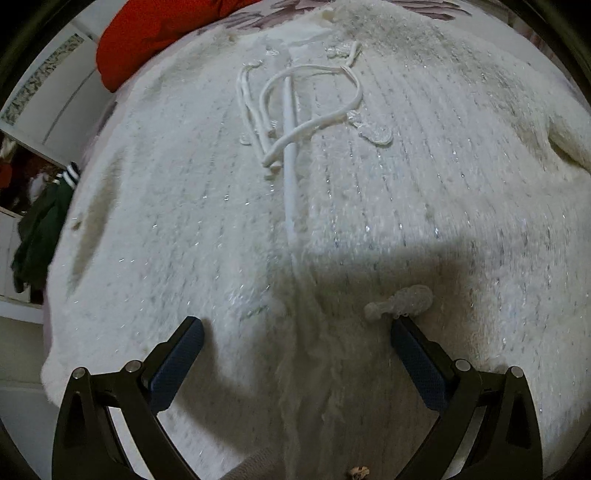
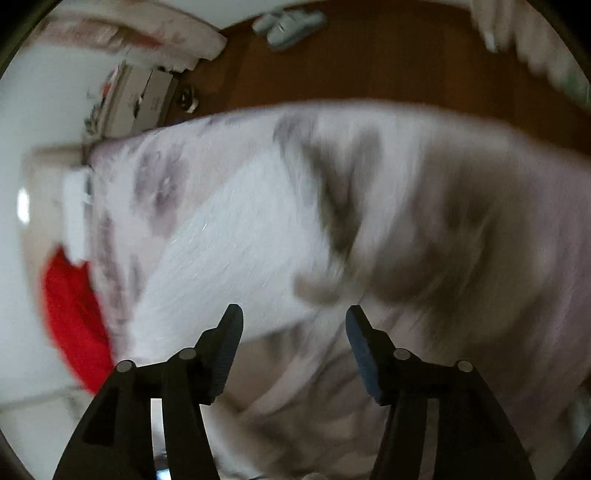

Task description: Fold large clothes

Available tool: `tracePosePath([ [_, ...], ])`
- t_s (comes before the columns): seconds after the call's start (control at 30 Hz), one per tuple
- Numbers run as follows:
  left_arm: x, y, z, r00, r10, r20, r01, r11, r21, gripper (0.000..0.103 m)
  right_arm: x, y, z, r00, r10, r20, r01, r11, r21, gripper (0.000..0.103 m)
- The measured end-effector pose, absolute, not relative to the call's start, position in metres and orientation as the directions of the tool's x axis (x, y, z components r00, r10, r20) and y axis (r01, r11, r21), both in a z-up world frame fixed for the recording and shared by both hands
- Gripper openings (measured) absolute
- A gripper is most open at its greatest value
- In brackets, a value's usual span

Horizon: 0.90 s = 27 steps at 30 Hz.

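Note:
A large white fluffy cardigan with silver threads lies spread flat on a bed and fills the left wrist view. Its white cords loop near the collar, and a clear button sits near the hem. My left gripper is open and empty just above the hem, its right finger beside the button. My right gripper is open and empty above the bed. In the blurred right wrist view, part of the white cardigan lies ahead of the fingers.
The bed has a pale floral sheet. A red pillow lies beyond the collar and also shows in the right wrist view. Dark green clothes hang at the left. Brown floor with grey slippers lies beyond the bed.

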<state>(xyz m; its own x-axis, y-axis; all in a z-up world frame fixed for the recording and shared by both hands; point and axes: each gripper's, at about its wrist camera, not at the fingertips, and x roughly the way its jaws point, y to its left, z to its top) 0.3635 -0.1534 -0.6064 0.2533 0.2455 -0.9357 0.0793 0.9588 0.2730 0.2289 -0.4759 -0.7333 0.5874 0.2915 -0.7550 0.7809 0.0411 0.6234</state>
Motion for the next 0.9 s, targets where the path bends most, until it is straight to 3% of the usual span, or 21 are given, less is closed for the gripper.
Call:
tracePosePath([
  [0.23, 0.38, -0.147, -0.609, 0.181, 0.209, -0.961, 0.093, 0.969, 0.229, 0.103, 0.283, -0.473, -0.78, 0.676, 0.201, -0.709, 0.732, -0.077, 0.677, 0.06],
  [0.3, 0.382, -0.148, -0.606, 0.174, 0.223, -0.959, 0.09, 0.966, 0.241, 0.103, 0.295, -0.475, -0.78, 0.692, 0.128, -0.711, 0.722, -0.11, 0.683, 0.048],
  [0.33, 0.382, -0.148, -0.604, 0.174, 0.226, -0.959, 0.086, 0.966, 0.243, 0.103, 0.303, -0.475, -0.778, 0.692, 0.1, -0.715, 0.721, -0.117, 0.683, 0.028],
  [0.37, 0.382, -0.147, -0.602, 0.175, 0.228, -0.958, 0.079, 0.966, 0.244, 0.103, 0.314, -0.476, -0.775, 0.686, 0.076, -0.724, 0.727, -0.112, 0.677, 0.014],
  [0.47, 0.384, -0.139, -0.594, 0.173, 0.224, -0.959, 0.052, 0.97, 0.236, 0.103, 0.341, -0.474, -0.747, 0.664, 0.031, -0.747, 0.748, -0.018, 0.664, 0.011],
  [0.63, 0.399, -0.107, -0.577, 0.174, 0.259, -0.95, -0.039, 0.966, 0.256, 0.103, 0.393, -0.459, -0.654, 0.655, -0.011, -0.756, 0.728, 0.279, 0.626, 0.01],
  [0.9, 0.421, 0.004, -0.549, 0.195, 0.344, -0.919, -0.26, 0.921, 0.29, 0.103, 0.525, -0.304, -0.511, 0.639, 0.079, -0.765, 0.467, 0.75, 0.468, 0.009],
])
